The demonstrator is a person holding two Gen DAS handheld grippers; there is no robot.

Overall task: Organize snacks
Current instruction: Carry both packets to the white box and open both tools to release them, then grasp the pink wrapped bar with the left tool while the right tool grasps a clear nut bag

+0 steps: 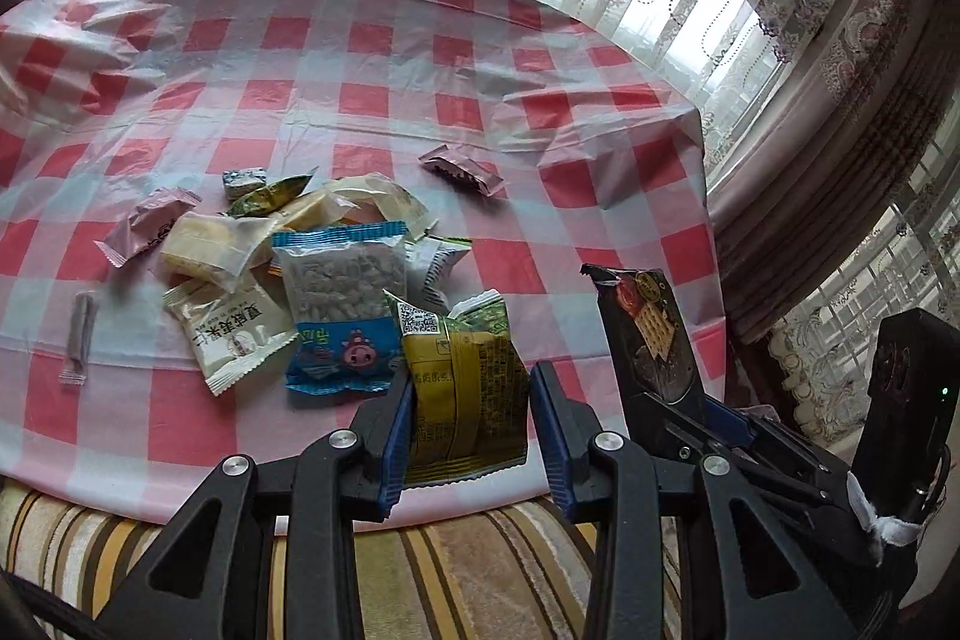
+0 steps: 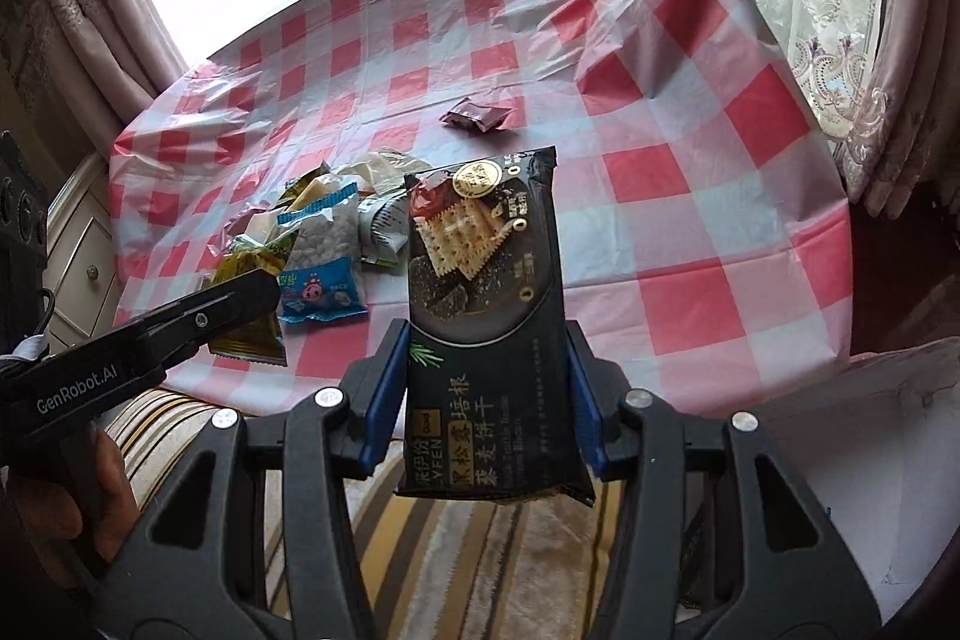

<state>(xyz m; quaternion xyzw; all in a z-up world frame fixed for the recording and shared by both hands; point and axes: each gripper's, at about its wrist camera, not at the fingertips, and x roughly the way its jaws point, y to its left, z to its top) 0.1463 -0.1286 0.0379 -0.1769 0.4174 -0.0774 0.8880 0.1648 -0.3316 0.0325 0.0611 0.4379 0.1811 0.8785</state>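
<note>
The left tongs (image 1: pixel 471 424) are squeezed shut on a yellow and green snack bag (image 1: pixel 465 388). The bag stands up between the two blue pads and is lifted off the table. The pads press on its lower half, and the top with the little square code pokes up above them.

The right tongs (image 2: pixel 489 394) are squeezed shut on a black cracker pack (image 2: pixel 486 304). The pads hold it by its two long edges, near the bottom end. The top end, with the picture of crackers, sticks up in the air above the near edge of the table.

Both packs look light. The yellow and green bag looks soft and crinkly, so it may bend or slide if the squeeze is weak. I think a hold across the middle is best for it. The black pack looks flat and a bit stiff. Crackers break easily, so a hard squeeze could crush them. Holding it by the edges seems safe.

Just past the tongs, more snacks sit in a pile (image 1: pixel 312 268) on the red and white checked cloth (image 1: pixel 420 58). A blue bag (image 1: pixel 342 304) lies on top at the front, and a white bag (image 1: pixel 228 334) lies beside it. One small dark candy (image 1: pixel 462 169) lies apart from the pile, farther back.
</note>
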